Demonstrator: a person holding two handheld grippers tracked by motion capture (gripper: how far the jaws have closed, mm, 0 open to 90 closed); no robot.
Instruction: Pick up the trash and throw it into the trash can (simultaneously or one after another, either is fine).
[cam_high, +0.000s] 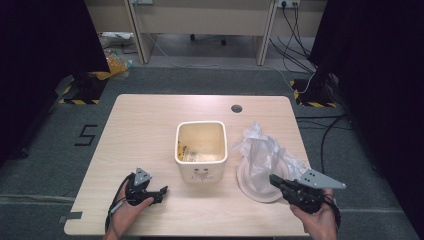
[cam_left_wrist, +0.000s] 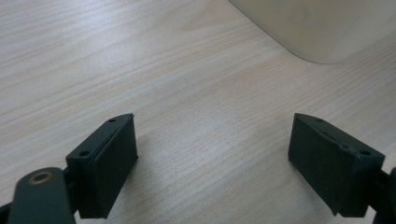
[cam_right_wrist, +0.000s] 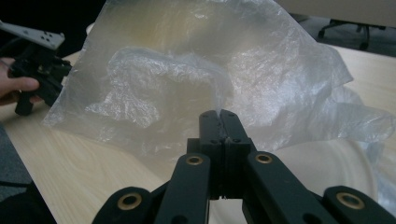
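Note:
A crumpled clear plastic bag (cam_high: 262, 150) rises from a round cream lid (cam_high: 248, 183) at the table's right. My right gripper (cam_high: 274, 180) comes at it from the near right edge. In the right gripper view the jaws (cam_right_wrist: 220, 114) are pressed together on a pinch of the bag (cam_right_wrist: 187, 70), which hangs spread out above the lid (cam_right_wrist: 327, 158). My left gripper (cam_high: 161, 192) rests low on the table at the near left, open, with bare wood between its fingers (cam_left_wrist: 212, 149). The cream bin (cam_high: 201, 172) stands between the two grippers; its lower corner (cam_left_wrist: 317, 28) lies ahead of the left jaws.
The open bin holds some yellowish scraps at its bottom. The wooden table (cam_high: 150, 125) has a small round cable port (cam_high: 236, 108) at the back. Black curtains flank both sides, and cables run over the floor at the right.

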